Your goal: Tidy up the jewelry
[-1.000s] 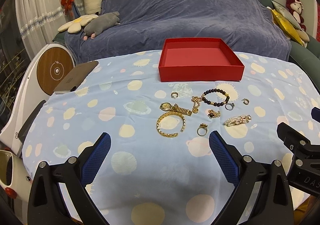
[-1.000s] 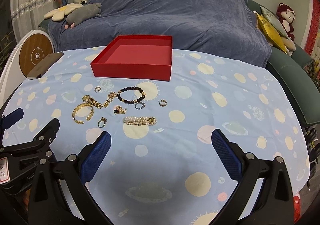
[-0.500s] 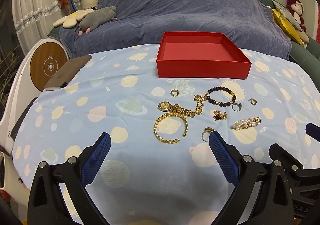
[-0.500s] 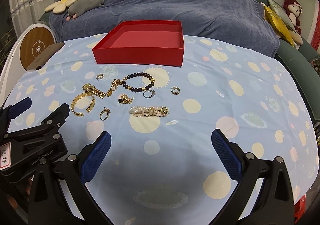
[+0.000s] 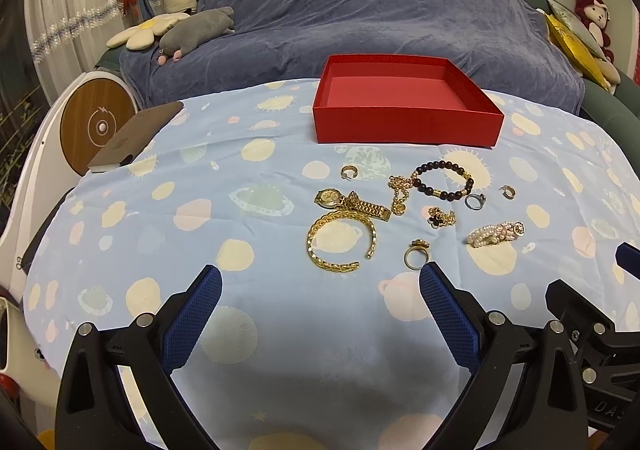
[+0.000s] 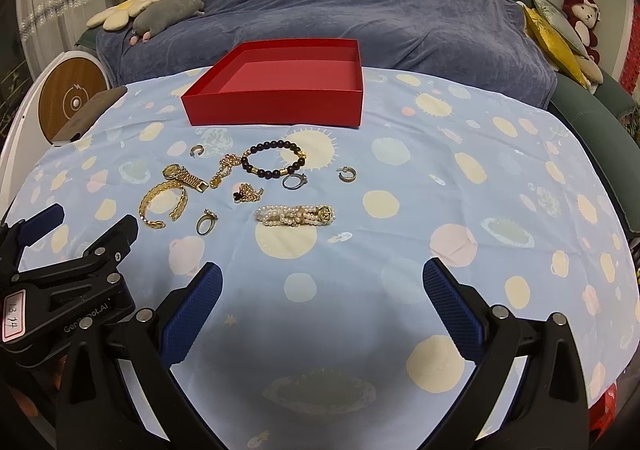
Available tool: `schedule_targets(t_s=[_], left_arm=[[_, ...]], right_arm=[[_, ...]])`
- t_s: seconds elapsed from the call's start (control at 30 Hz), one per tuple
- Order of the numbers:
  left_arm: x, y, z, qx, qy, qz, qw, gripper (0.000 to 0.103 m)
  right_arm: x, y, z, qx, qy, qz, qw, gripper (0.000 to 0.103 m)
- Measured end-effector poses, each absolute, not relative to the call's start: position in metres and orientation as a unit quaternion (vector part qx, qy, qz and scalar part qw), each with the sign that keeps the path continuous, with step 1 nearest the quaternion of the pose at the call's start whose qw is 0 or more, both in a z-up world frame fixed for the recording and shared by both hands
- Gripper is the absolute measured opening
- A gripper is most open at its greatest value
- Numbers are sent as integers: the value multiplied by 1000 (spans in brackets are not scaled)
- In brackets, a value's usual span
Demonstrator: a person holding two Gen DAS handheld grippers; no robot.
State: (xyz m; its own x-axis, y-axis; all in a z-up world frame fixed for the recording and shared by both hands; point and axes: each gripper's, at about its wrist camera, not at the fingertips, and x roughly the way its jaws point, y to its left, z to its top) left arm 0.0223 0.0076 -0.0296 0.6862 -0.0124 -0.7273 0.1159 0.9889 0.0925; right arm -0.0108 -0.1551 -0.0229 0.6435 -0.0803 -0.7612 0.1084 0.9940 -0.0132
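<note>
The jewelry (image 5: 412, 209) is scattered on the patterned cloth (image 5: 240, 234) in front of the red box (image 5: 404, 125), nothing blocking it. The left gripper (image 5: 320, 314) and right gripper (image 6: 322, 310) are held apart, empty. The hoop earring (image 6: 347, 174) is seen plainly only in the right view.

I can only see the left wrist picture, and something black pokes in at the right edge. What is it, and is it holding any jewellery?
Observer: That is the right gripper. Its own camera shows its blue-padded fingers wide apart, with nothing between them.
Operator: What lies nearest ahead of it?
Observer: The white pearl bracelet with a gold rose clasp, stretched out straight, slightly left of centre.
Operator: Can it see my gripper?
Observer: Yes, the left gripper shows at its left edge, carrying a white tag handwritten 13.14.
</note>
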Motion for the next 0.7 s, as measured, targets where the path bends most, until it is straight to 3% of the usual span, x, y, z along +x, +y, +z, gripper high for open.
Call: schedule_targets(t_s=[0.7], left_arm=[[20,4,-31,63,395,-36,916,97]], right_arm=[[-14,-153,-22,13,417,-52,907,98]])
